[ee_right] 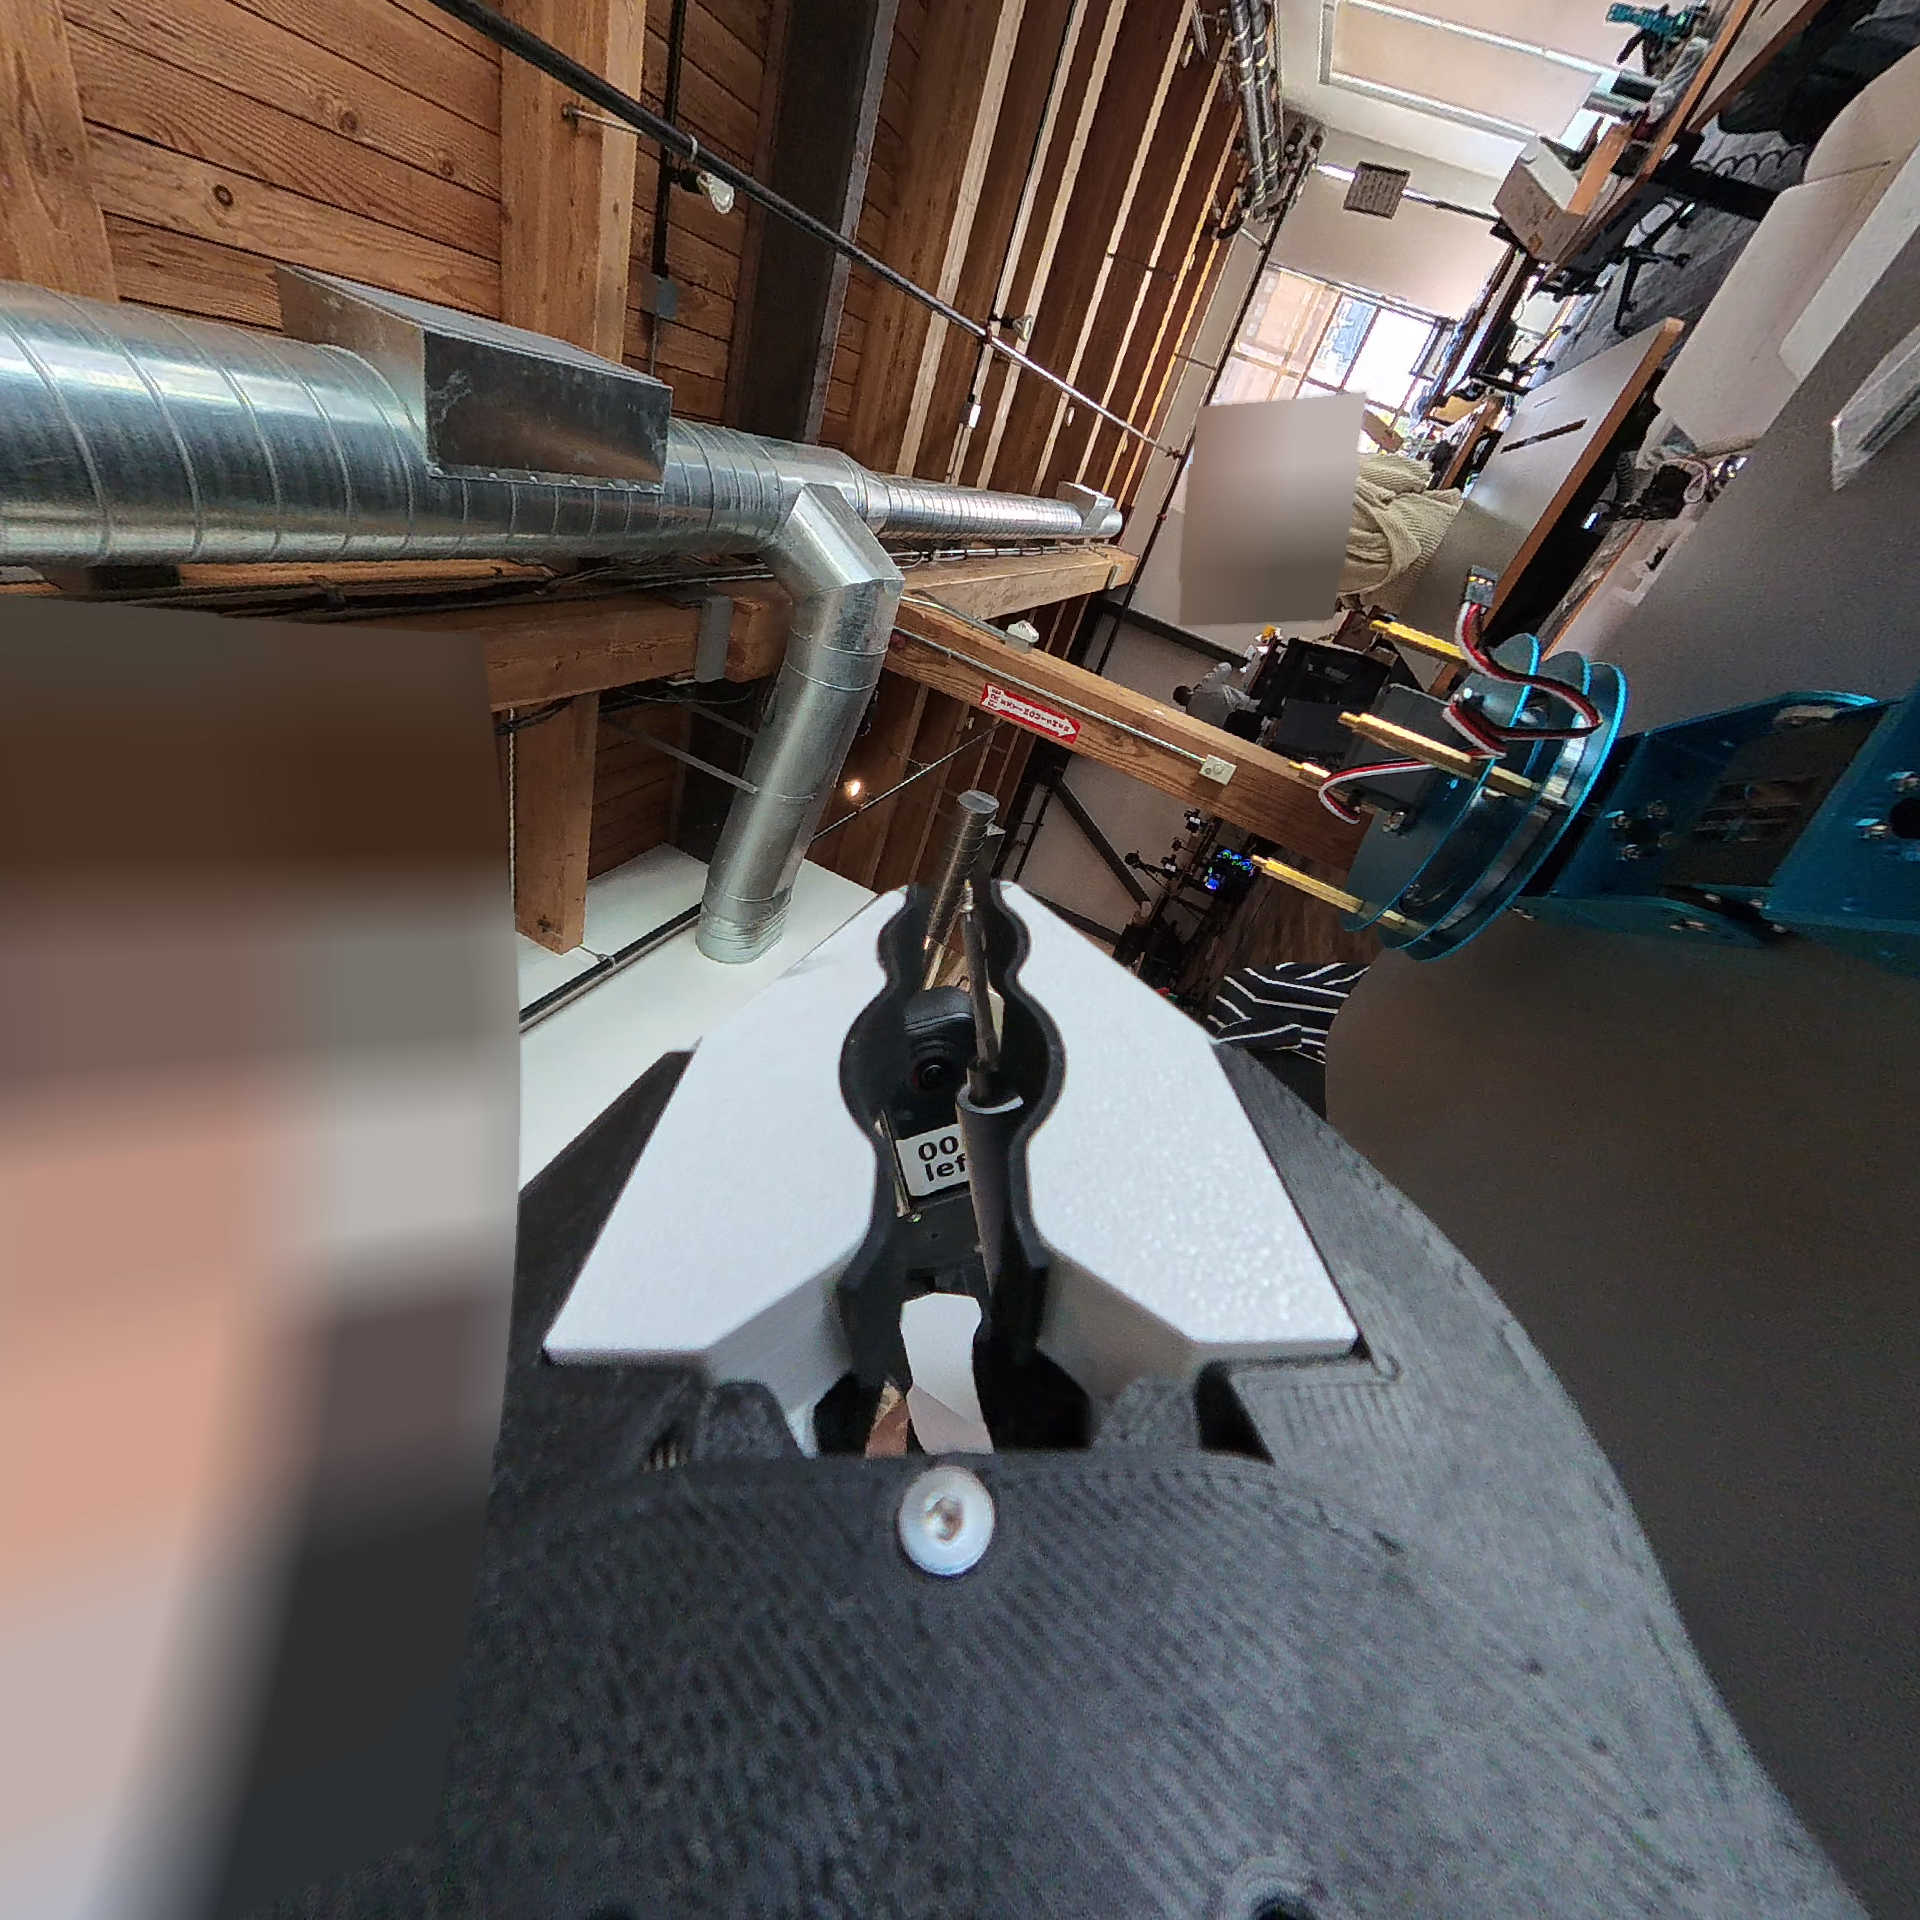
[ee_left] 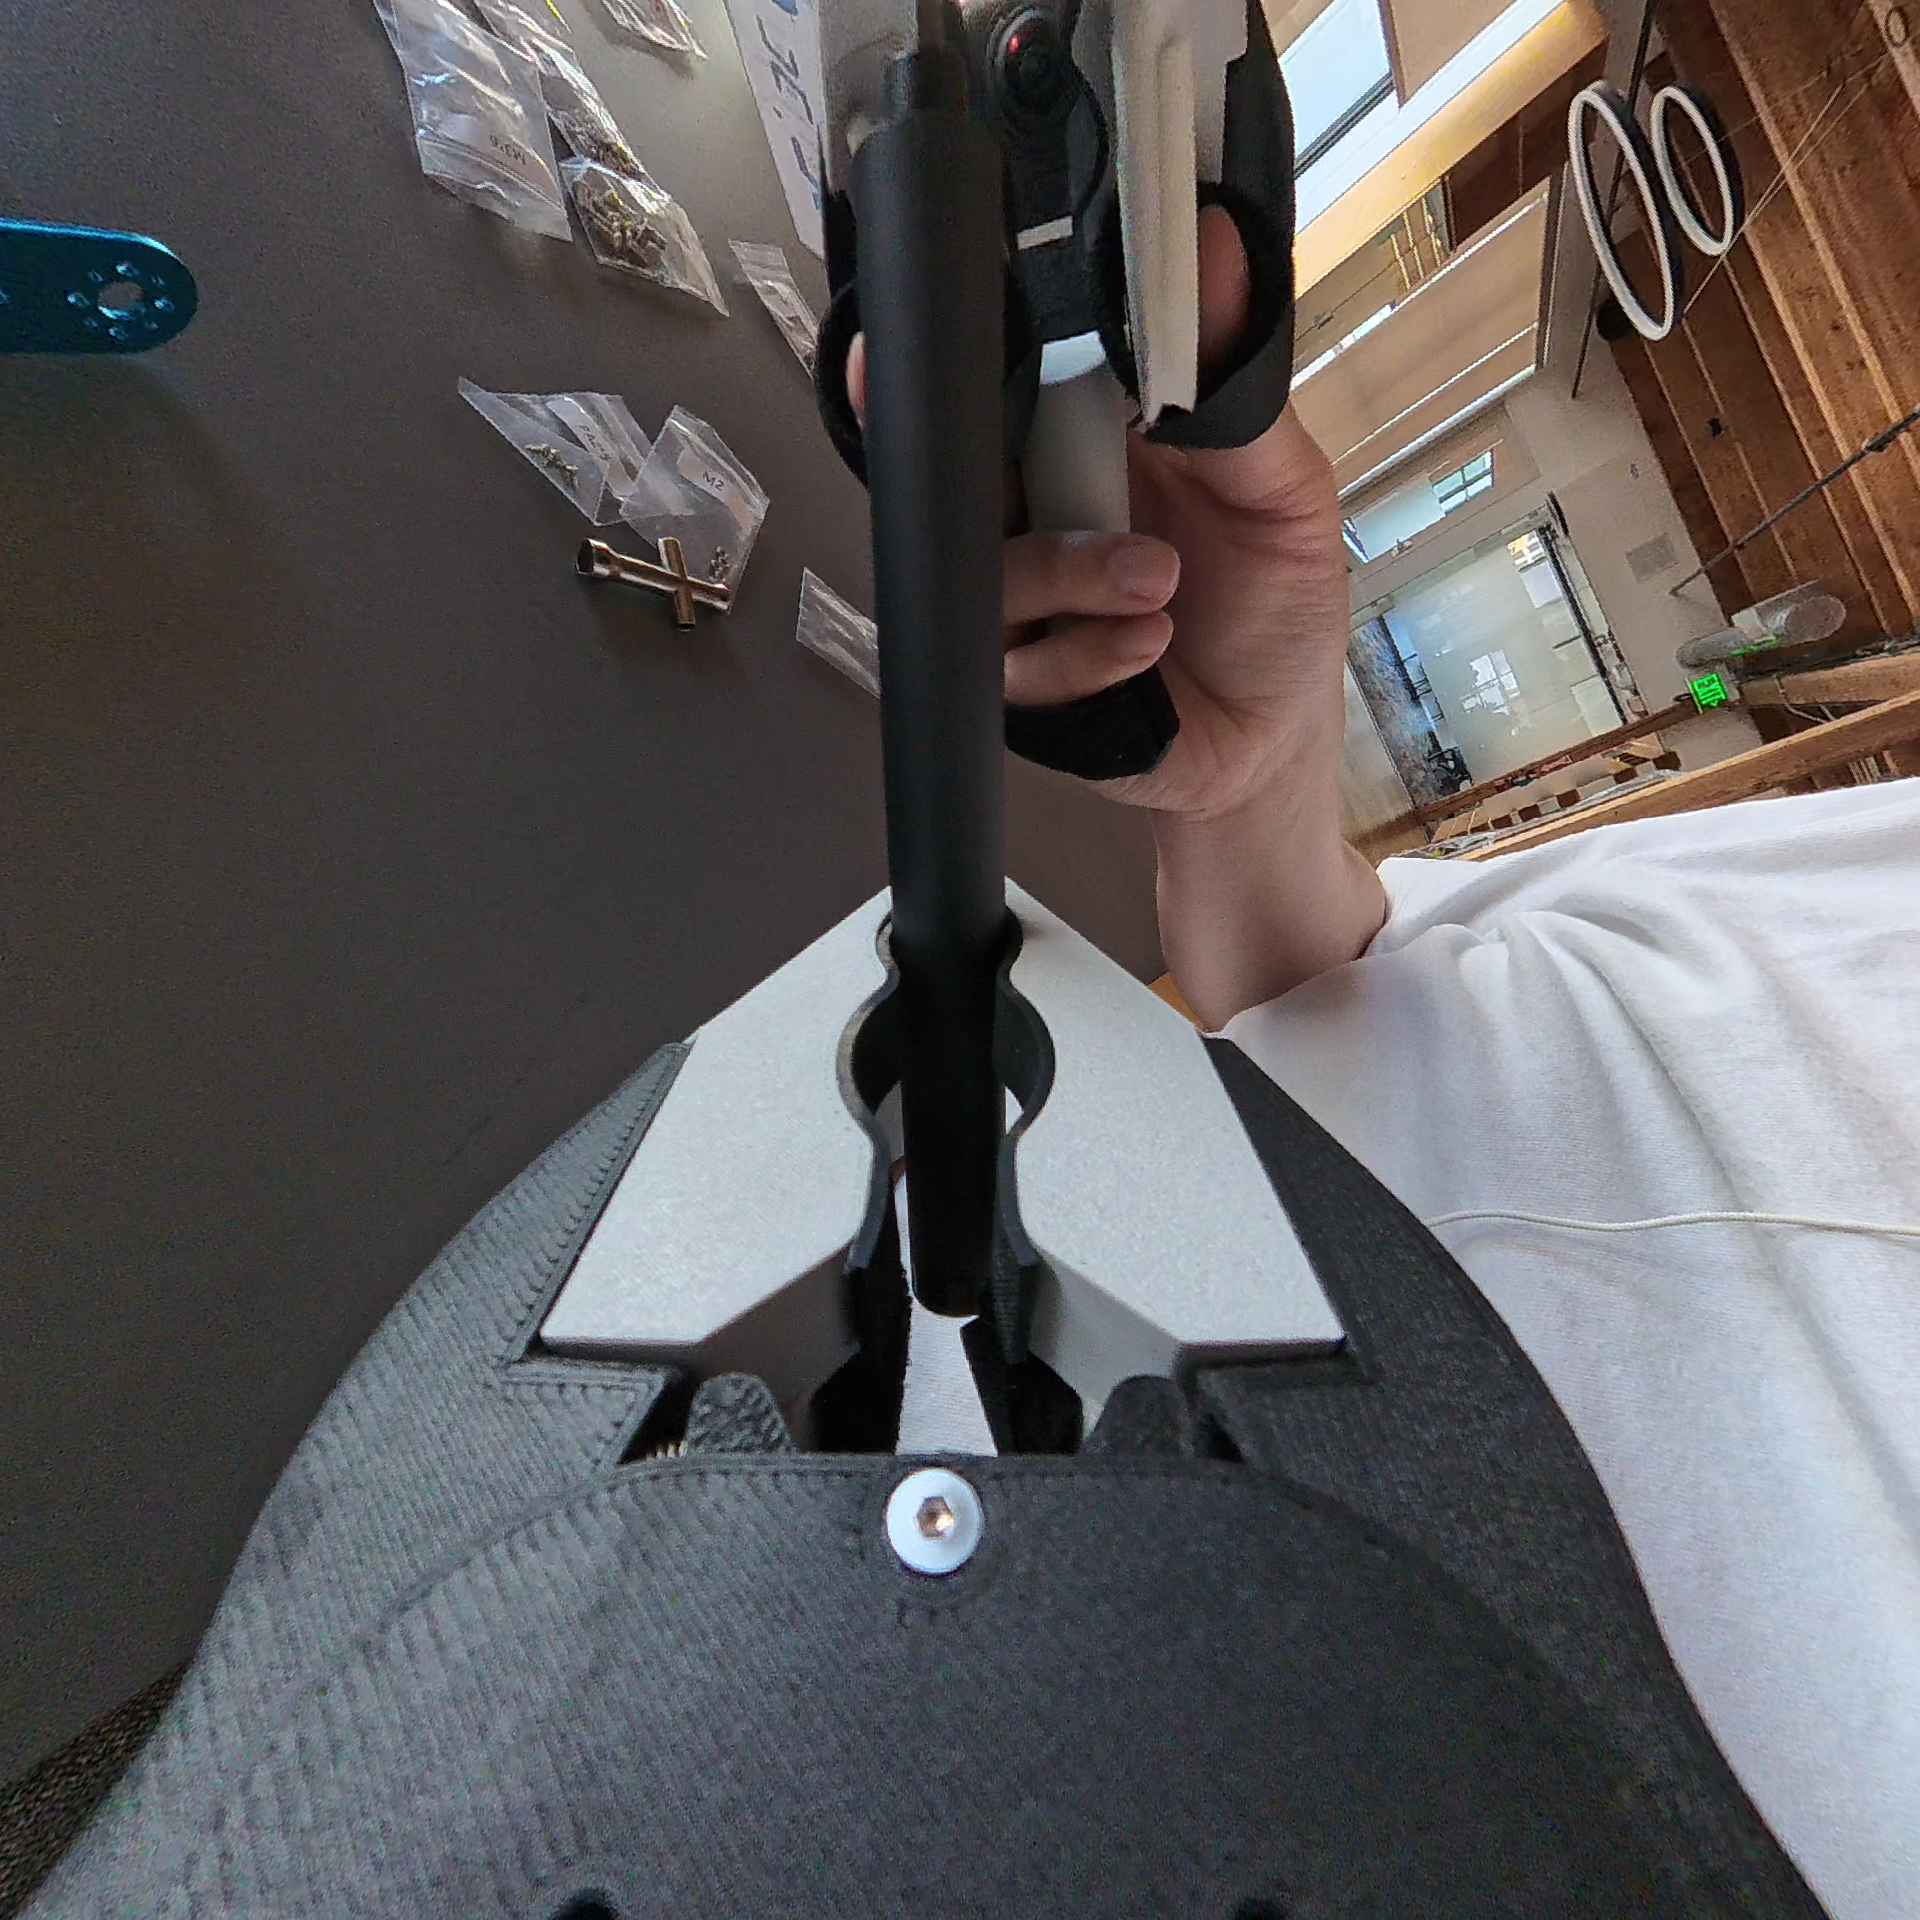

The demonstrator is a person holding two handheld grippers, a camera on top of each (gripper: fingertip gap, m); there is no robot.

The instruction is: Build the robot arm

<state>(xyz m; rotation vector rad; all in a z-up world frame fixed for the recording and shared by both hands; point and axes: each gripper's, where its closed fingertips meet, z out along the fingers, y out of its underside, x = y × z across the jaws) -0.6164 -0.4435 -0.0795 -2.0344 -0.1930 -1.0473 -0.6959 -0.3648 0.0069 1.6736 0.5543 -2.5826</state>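
The left gripper (ee_left: 951,1049) has matt white plastic fingers (ee_left: 727,1164) in a rough, woven-textured black printed body, closed on a smooth matt black handle (ee_left: 940,644). On the matt dark table (ee_left: 312,831) lie glossy clear plastic bags (ee_left: 488,135), a shiny metal cross wrench (ee_left: 665,577) and a blue anodised metal plate (ee_left: 94,291).

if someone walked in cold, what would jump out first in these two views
In the left wrist view, the left claw is shut on a long black handle running up to the right claw, gripped by a hand. On the dark table lie a metal cross wrench and clear screw bags. The right wrist view shows a blue assembly with brass standoffs at right.
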